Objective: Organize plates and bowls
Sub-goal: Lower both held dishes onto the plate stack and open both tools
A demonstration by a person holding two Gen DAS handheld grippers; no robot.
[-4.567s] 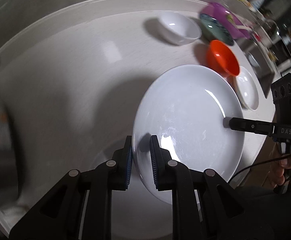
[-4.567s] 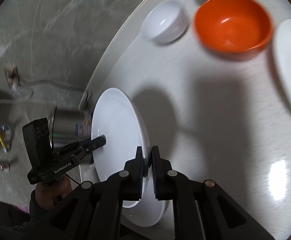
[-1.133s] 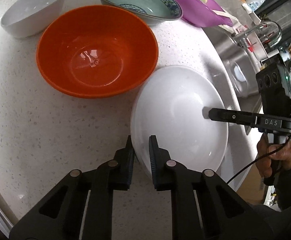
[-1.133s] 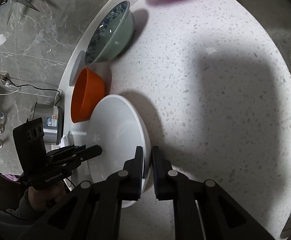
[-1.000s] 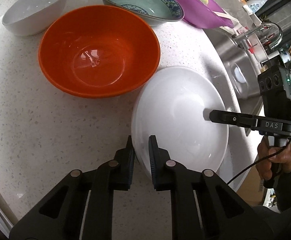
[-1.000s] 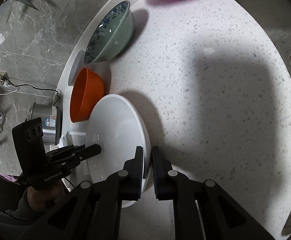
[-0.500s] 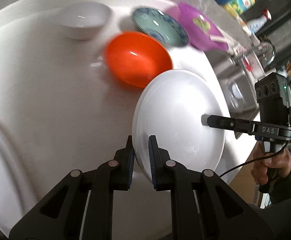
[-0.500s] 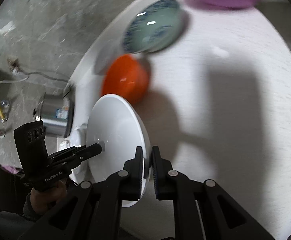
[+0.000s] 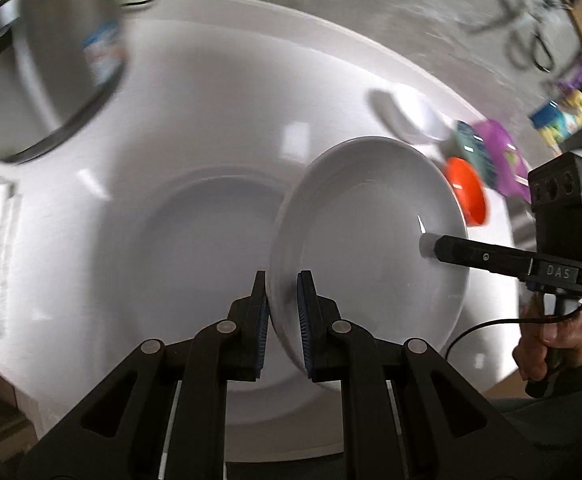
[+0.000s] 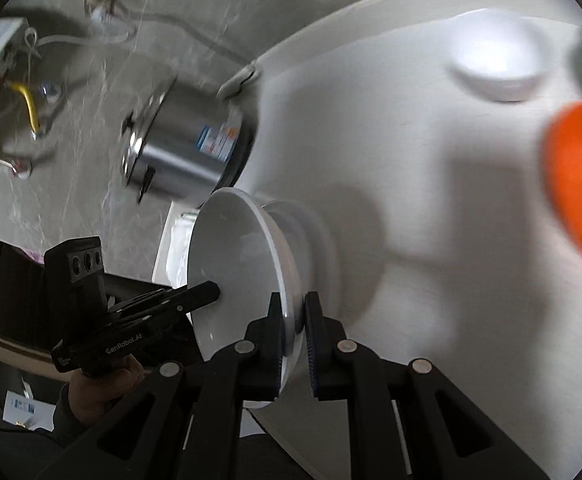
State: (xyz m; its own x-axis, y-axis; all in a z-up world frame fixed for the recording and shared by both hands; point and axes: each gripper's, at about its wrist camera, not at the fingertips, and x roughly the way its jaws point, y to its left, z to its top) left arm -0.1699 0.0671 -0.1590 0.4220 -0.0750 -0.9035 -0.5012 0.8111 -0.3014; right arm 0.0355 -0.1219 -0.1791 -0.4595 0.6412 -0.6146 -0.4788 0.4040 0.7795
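A white plate (image 9: 367, 236) is held in the air between both grippers, tilted above the white counter. My left gripper (image 9: 282, 320) is shut on its near rim. My right gripper (image 10: 293, 332) is shut on the opposite rim; it also shows in the left wrist view (image 9: 427, 243). The plate shows edge-on in the right wrist view (image 10: 239, 268). A larger white plate (image 9: 195, 240) lies flat on the counter under it. An orange bowl (image 9: 467, 196), a small white bowl (image 9: 415, 118) and a patterned green bowl (image 9: 473, 152) stand farther right.
A steel pot (image 10: 187, 148) stands at the counter's left end (image 9: 43, 64), close to the flat plate. A purple bowl (image 9: 503, 160) is beyond the green bowl. The grey stone wall (image 10: 171, 20) with cables runs behind the counter. The counter's front edge (image 9: 291, 452) is near.
Both grippers have carried the plate left along the counter, away from the orange bowl. It now hangs over the larger flat plate by the steel pot.
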